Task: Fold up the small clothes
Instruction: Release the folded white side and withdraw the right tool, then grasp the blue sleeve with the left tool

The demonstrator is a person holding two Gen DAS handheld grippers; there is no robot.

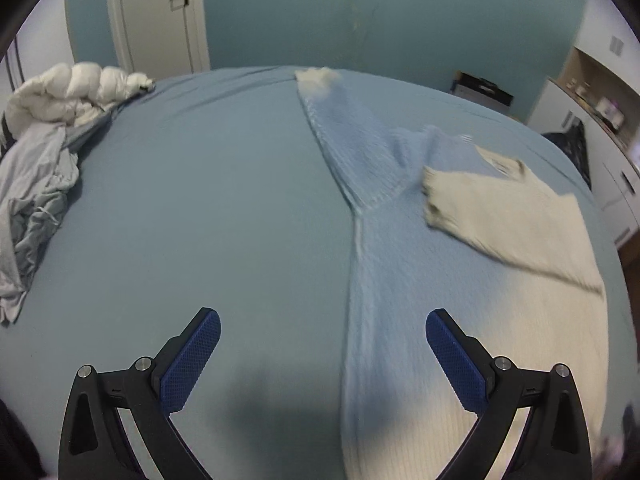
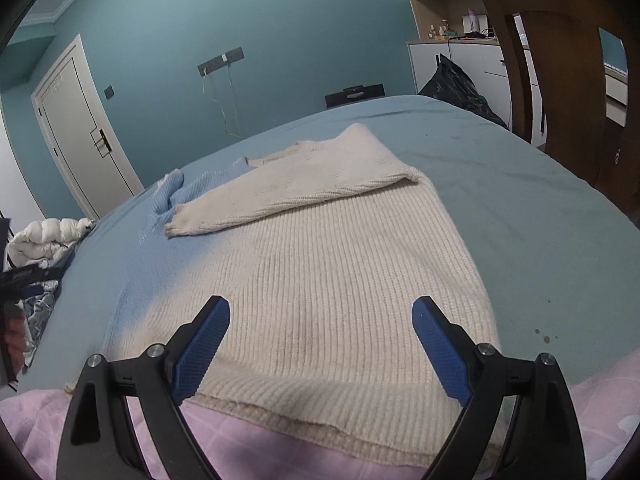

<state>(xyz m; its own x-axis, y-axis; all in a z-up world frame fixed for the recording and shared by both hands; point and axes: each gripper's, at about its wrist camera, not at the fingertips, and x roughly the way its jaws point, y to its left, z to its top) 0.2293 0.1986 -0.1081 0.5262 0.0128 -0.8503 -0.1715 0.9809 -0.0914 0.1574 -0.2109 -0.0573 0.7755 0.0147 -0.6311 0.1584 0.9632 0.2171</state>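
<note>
Both claws hang spread wide over the bed, with nothing between their blue pads. Nearest, the right claw [image 2: 321,344] hovers above the near hem of the sweater [image 2: 332,264], over its cream side, its two fingers clear of the knit. Below that hem a pink cloth [image 2: 248,440] lies along the near edge, and the sweater's bottom band rests partly on it. The left claw [image 1: 323,356] hangs above the sweater's left edge: its left finger is over bare blue bedsheet [image 1: 180,200], its right finger over the knit where pale blue fades into cream.

The sweater lies flat on the bedsheet, hem near, neck far. Its right sleeve [image 2: 280,196] is folded across the chest, cuff pointing left, lying on top of the body. Its left sleeve [image 1: 344,136], pale blue with a white cuff, stretches away toward the far side of the bed, unfolded.

On the far left of the bed sit a heap of grey cloth [image 1: 32,200] and a white puffy jacket [image 1: 68,92]. Off the right side stands a wooden chair [image 2: 560,80], with a black bag [image 2: 456,84] beyond the bed's far right corner. Farthest back are the teal wall [image 2: 260,12], a white door [image 2: 80,128] on the left and white cupboards [image 2: 460,64] on the right.
</note>
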